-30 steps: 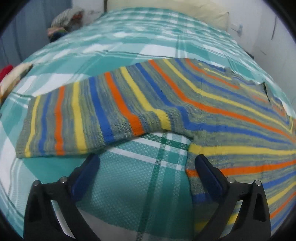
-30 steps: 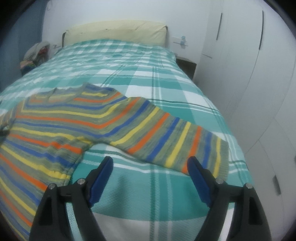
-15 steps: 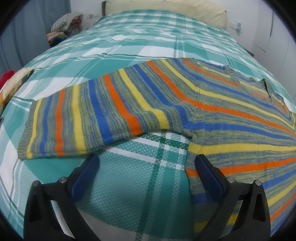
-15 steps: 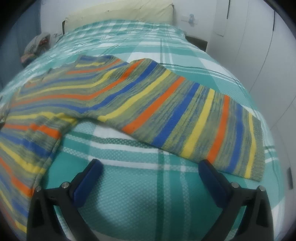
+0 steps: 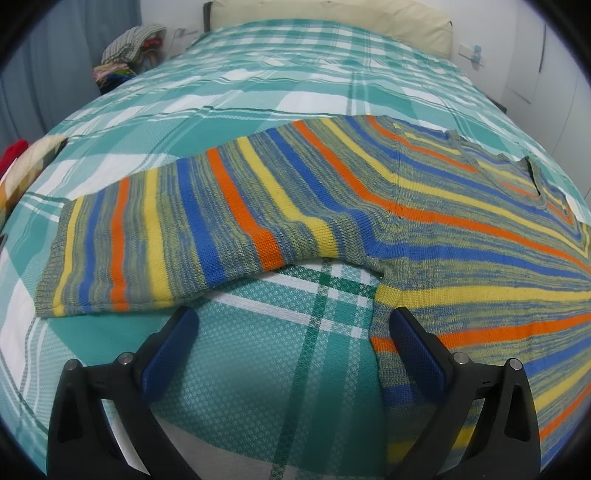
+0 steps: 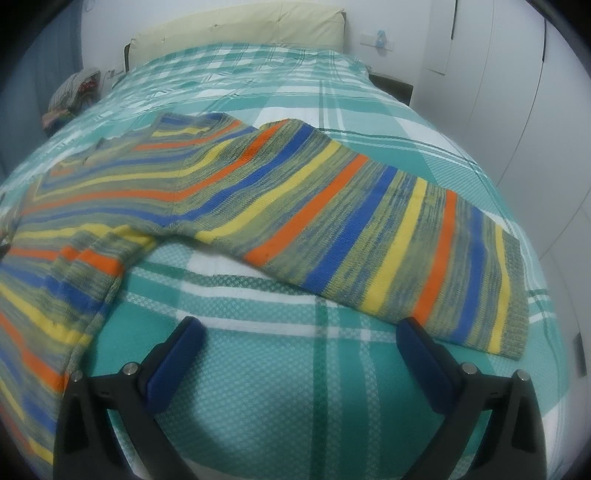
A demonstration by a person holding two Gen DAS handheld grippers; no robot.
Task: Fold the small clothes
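Bedroom w/ a bed under a teal-and-white plaid cover, cream headboard at 12 o'clock, white wardrobe doors at 2–3 o'clock in the right wrist view, and a heap of other clothes beside the bed at 10–11 o'clock.

Striped knit sweater (grey-green w/ orange, blue, yellow bands) lies flat on the cover, spread wide, both sleeves out. Left wrist view: one sleeve runs out to 9 o'clock, cuff flat, body filling 3–5 o'clock, neck opening near 2 o'clock. Right wrist view: other sleeve runs out to 3–4 o'clock, body at 8–9 o'clock.

Left gripper hangs low at 6 o'clock, tongs spread, nothing between them; its right finger sits over the sweater's side edge, contact can't be told. Right gripper also at 6 o'clock, tongs spread as wide as they go, empty, having just been opening; the right finger tip is just beside the sleeve's lower edge.

Progress, as a judgement: garment laid out and smoothed, no fold made yet. Still to do: sleeves in, body folded over. Likely start is a pinch on each sleeve.
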